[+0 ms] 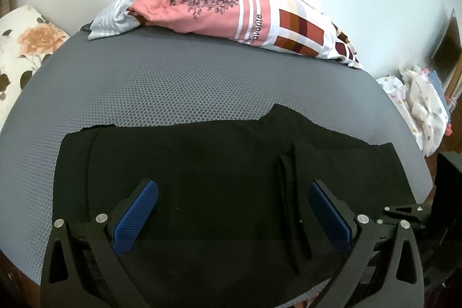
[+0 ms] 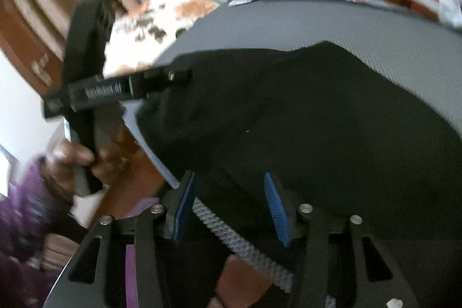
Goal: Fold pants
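Black pants (image 1: pixel 219 178) lie folded flat on the grey honeycomb mat (image 1: pixel 161 82), along its near edge. My left gripper (image 1: pixel 232 197) is open, its blue pads wide apart just above the pants, holding nothing. In the right wrist view the pants (image 2: pixel 317 120) cover the mat's near left corner. My right gripper (image 2: pixel 229 188) is open at the mat's edge, with the pants' edge between its blue pads. The left gripper's body (image 2: pixel 86 94), held by a hand, shows at the left of that view.
A pink and checked cloth pile (image 1: pixel 239 10) lies at the mat's far edge, with a striped cloth (image 1: pixel 112 19) beside it. A floral cushion (image 1: pixel 26 45) sits at the left. White printed fabric (image 1: pixel 415 103) lies at the right. A white wall stands behind.
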